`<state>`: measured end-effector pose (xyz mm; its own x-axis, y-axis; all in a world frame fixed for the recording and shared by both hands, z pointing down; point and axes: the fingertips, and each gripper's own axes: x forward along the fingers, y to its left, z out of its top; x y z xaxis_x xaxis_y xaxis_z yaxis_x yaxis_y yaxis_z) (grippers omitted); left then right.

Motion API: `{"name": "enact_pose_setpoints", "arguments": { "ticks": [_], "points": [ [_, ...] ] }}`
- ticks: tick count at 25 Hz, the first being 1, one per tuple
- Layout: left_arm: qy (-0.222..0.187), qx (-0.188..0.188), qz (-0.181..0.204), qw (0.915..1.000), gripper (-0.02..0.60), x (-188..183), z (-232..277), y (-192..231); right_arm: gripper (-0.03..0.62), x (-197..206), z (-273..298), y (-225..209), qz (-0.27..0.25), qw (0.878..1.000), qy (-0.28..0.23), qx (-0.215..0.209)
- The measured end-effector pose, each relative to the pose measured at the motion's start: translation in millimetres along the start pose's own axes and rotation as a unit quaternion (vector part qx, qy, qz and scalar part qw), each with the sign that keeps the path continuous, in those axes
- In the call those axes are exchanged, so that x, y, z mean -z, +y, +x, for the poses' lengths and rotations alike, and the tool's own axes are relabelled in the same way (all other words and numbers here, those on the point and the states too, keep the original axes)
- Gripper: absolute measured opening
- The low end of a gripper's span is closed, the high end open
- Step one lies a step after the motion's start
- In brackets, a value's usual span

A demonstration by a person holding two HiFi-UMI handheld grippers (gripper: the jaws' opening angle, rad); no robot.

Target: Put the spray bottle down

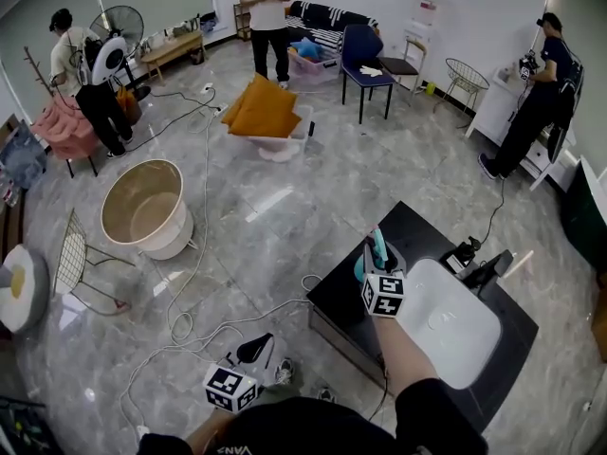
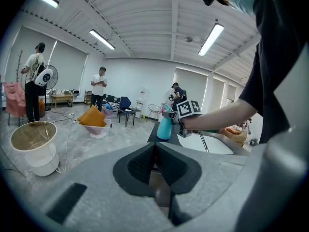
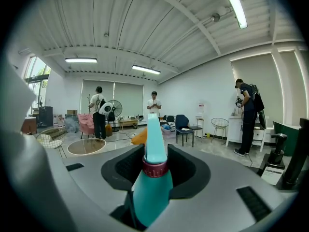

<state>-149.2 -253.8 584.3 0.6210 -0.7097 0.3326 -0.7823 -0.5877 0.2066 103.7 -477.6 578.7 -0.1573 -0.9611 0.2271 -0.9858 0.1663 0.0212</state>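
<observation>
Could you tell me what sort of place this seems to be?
Probably a big open room used as a recording studio, dressed like a home: a chair, a sofa, and cables trailing across the floor.

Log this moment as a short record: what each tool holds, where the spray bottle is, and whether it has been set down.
right tool: shut on the spray bottle
bottle pose: upright, nozzle end up, teal with a red collar
left tool: shut, nothing between its jaws, held low and off to the side of the table
bottle place: at the black table, beside the white basin
set down: not released; whether its base touches the table cannot be told
</observation>
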Motion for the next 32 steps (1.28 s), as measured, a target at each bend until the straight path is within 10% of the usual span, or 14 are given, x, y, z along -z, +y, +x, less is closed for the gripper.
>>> {"name": "enact_pose_setpoints", "arguments": {
  "ticks": [32],
  "points": [
    [-0.009,0.025,0.011,0.9996,0.011,-13.4,13.3,-18.4,0.261,0.1,-48.7,5.0,0.018,0.999,0.013,-0.046]
  ]
}}
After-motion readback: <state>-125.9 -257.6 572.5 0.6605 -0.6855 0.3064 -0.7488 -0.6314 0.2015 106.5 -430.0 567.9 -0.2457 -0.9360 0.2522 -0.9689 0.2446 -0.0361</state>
